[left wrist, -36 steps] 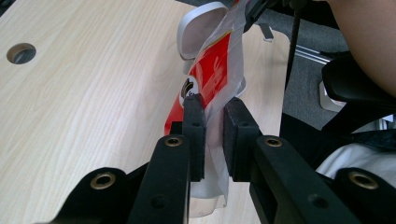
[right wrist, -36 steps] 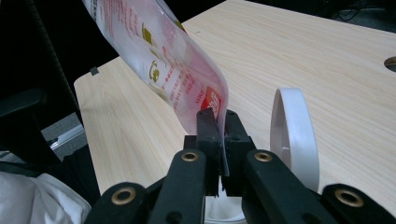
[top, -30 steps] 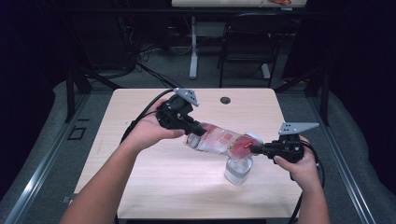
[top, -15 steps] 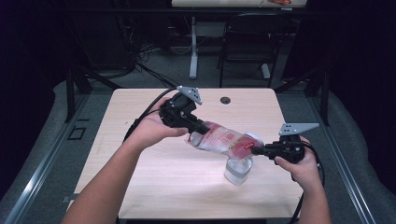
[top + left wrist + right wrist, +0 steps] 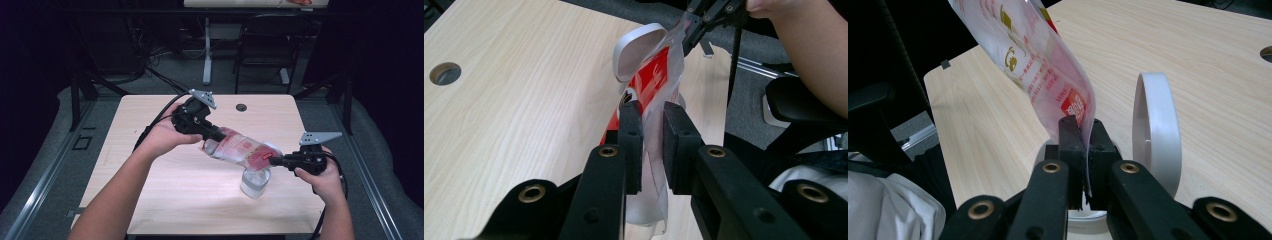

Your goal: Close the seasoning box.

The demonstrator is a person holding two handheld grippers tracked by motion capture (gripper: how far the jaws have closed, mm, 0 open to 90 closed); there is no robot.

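Note:
A clear plastic pouch [image 5: 240,149] with red and white print hangs stretched between both grippers above the table. My left gripper [image 5: 212,136] is shut on its upper end, with the film pinched between the pads [image 5: 631,130]. My right gripper [image 5: 275,161] is shut on its lower corner, low over a white round cup [image 5: 255,182] standing on the table. In the right gripper view the pouch [image 5: 1038,60] rises from the closed jaws, and the cup's rim [image 5: 1155,130] stands just to the right. In the left gripper view the pouch [image 5: 659,75] runs down to the cup [image 5: 636,45] and the right gripper [image 5: 696,20].
The light wooden table [image 5: 150,130] has a round cable hole [image 5: 241,107] near its far edge. A black cable trails off the left gripper across the table's left side. Dark chairs and a table leg stand on the floor beyond the far edge.
My left gripper has drifted slightly right and up with its end of the pouch. The right gripper and the cup have stayed in place.

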